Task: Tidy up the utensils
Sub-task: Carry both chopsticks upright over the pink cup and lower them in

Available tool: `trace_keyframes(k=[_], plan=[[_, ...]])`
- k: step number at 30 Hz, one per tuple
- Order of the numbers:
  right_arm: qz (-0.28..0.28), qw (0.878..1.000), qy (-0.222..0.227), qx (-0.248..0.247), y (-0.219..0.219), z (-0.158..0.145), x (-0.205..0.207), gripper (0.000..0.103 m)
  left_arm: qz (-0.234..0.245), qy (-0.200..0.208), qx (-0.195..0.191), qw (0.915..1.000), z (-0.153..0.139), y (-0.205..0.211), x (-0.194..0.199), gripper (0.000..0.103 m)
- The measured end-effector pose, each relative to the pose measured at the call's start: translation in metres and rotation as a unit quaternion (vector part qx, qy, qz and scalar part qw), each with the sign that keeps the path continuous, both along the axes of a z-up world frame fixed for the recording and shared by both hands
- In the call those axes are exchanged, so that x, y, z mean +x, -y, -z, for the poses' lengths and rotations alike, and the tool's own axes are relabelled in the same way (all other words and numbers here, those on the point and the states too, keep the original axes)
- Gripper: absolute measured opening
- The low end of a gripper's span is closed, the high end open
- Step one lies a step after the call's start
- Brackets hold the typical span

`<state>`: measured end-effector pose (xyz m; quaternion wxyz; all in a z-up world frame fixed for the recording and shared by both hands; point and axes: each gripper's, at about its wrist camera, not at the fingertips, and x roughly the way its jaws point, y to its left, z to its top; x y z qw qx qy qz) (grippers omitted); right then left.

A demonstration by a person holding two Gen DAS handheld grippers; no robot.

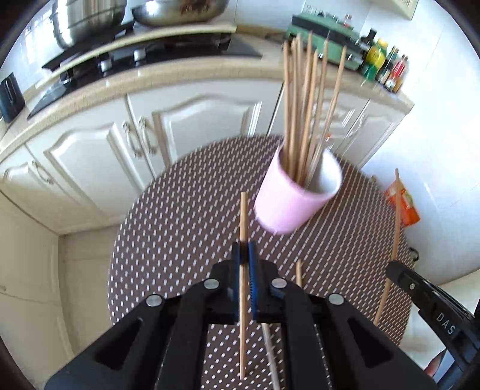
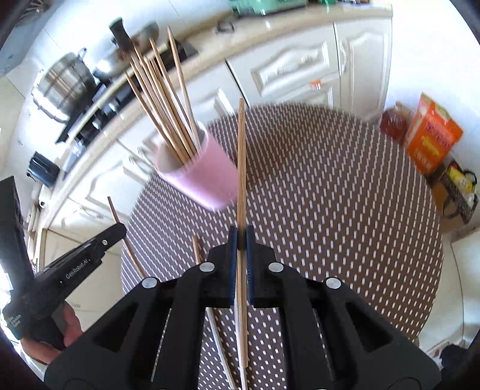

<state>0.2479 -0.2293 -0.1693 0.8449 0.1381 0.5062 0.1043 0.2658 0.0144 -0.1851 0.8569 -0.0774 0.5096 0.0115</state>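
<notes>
The pink cup (image 1: 295, 192) stands on the round brown mat (image 1: 180, 228) with white dashes, toward the side of the mat nearest the white cabinets (image 1: 99, 150), and it holds a bundle of wooden chopsticks (image 1: 306, 102) that fan upward out of its mouth. On the near side of the cup, the left gripper (image 1: 243, 255) has its two blue-padded jaws pinched tight on a single wooden chopstick (image 1: 243, 216), which stands nearly upright and pokes out above and below the jaws. The right gripper (image 2: 241, 237) is likewise clamped closed on its own chopstick (image 2: 241, 156), whose upper end rises just beside the cup's wall in the right wrist view. Each gripper appears at the edge of the other's view, well apart from the cup. More loose chopsticks (image 2: 196, 249) lie on the mat nearer than the cup, partly hidden behind the gripper bodies. Beyond the mat from the cup, an orange box (image 2: 432, 135) sits on the floor. Behind the cup, on the counter, steel pots (image 1: 87, 21) rest on a dark stove (image 1: 144, 57).
</notes>
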Motion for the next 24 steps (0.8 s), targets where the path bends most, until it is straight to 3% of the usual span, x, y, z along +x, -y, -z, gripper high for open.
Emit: trace_keyframes(k=[15, 24], plan=[[0.017, 0.987, 0.152, 0.045, -0.009, -0.090, 0.049, 0.006, 0.031, 0.121, -0.010, 0.9922, -0.109, 0.016, 0.036, 0.006], [0.033, 0.978, 0.199, 0.052, -0.018, -0.110, 0.083, 0.006, 0.024, 0.168, -0.008, 0.9855, -0.155, 0.021, 0.063, 0.006]])
